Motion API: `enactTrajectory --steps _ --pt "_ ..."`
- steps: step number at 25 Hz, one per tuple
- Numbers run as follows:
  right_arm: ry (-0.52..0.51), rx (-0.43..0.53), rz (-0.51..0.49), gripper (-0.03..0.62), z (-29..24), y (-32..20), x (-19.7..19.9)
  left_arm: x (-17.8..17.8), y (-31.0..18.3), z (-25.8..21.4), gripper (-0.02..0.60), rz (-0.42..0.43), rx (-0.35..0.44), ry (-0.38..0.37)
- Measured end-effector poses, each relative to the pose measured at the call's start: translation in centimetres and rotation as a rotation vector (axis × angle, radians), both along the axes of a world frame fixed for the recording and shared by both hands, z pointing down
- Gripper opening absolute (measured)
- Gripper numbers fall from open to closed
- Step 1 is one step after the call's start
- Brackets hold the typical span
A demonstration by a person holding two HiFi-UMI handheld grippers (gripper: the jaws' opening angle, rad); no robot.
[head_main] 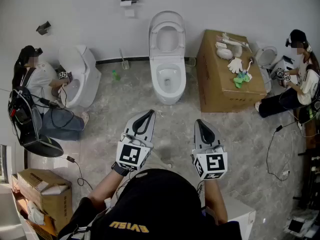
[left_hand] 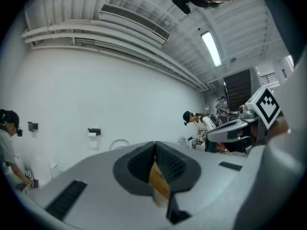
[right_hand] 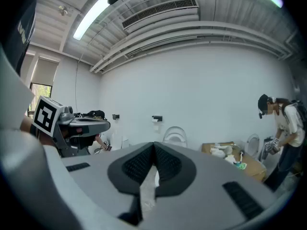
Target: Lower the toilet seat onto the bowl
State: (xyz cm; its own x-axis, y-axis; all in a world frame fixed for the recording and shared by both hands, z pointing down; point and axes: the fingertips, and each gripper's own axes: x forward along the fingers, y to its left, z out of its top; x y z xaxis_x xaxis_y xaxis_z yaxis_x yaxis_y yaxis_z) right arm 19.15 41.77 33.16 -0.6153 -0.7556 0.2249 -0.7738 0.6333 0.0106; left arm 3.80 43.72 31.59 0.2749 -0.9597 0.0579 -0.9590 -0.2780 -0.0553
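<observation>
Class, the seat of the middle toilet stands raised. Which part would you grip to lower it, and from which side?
Grip the toilet seat at its free top rim, farthest from the hinge. It stands upright above the bowl, open face forward, so probably come from the front, one jaw behind the ring, one before it.

Left tongs [head_main: 148, 114] and right tongs [head_main: 199, 122] point forward side by side, jaws together, empty.

toilet [left_hand: 120, 141], left gripper view: mostly hidden behind left gripper [left_hand: 154, 145]
green item [head_main: 242, 79] on cardboard box [head_main: 215, 91] right of toilet: too small to name
</observation>
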Motion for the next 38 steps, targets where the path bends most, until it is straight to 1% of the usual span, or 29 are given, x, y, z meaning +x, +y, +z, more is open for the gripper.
enactTrajectory --steps 3,5,9,15,18,21,23,25,26,27,28,30,33,35,38 --pt "0.025 -0.005 -0.005 -0.008 0.7 -0.1 0.3 -0.3 -0.1 0.0 0.012 -0.006 0.018 0.028" --pt "0.04 -0.012 -0.004 -0.008 1.2 0.0 0.4 -0.7 0.0 -0.2 0.012 -0.005 0.027 0.029" --pt "0.044 -0.014 0.0 -0.008 1.5 0.5 -0.1 -1.2 0.4 0.0 0.012 0.013 0.031 -0.014" --pt "0.033 -0.018 -0.005 -0.008 1.8 0.8 -0.4 0.0 0.8 -0.6 0.012 0.035 0.069 -0.055" --pt "0.038 -0.032 -0.007 -0.008 2.2 1.0 -0.4 0.4 1.0 0.7 0.013 0.059 0.01 -0.086" --pt "0.037 -0.045 -0.011 -0.008 2.4 1.2 -0.2 0.4 1.0 1.5 0.014 0.061 -0.038 -0.106" --pt "0.038 -0.054 -0.005 -0.008 2.6 1.1 0.0 0.2 0.7 1.6 0.014 0.06 -0.052 -0.097" --pt "0.036 -0.069 0.006 -0.008 2.9 1.1 0.2 -0.1 0.5 1.5 0.015 0.059 -0.05 -0.07" --pt "0.035 -0.077 0.011 -0.008 3.2 1.2 0.3 -0.2 0.5 1.4 0.028 0.062 -0.047 -0.054" --pt "0.034 -0.085 0.017 -0.008 3.4 1.4 0.5 -0.3 0.4 1.4 0.117 0.067 -0.043 -0.039" --pt "0.034 -0.091 0.021 -0.008 3.6 1.5 0.6 -0.4 0.3 1.2 0.188 0.072 -0.034 -0.027" --pt "0.036 -0.1 0.033 -0.008 3.8 1.6 0.8 -0.3 0.0 0.6 0.241 0.082 -0.009 -0.012" --pt "0.033 -0.115 0.051 -0.008 4.2 1.5 1.2 0.2 -0.3 0.2 0.339 0.102 0.01 0.003" --pt "0.032 -0.132 0.06 -0.008 4.5 1.8 1.5 0.6 -0.3 0.0 0.384 0.124 0.02 0.016" --pt "0.034 -0.15 0.063 -0.008 5.1 2.1 1.5 0.5 -0.4 -0.4 0.391 0.134 0.041 0.018"
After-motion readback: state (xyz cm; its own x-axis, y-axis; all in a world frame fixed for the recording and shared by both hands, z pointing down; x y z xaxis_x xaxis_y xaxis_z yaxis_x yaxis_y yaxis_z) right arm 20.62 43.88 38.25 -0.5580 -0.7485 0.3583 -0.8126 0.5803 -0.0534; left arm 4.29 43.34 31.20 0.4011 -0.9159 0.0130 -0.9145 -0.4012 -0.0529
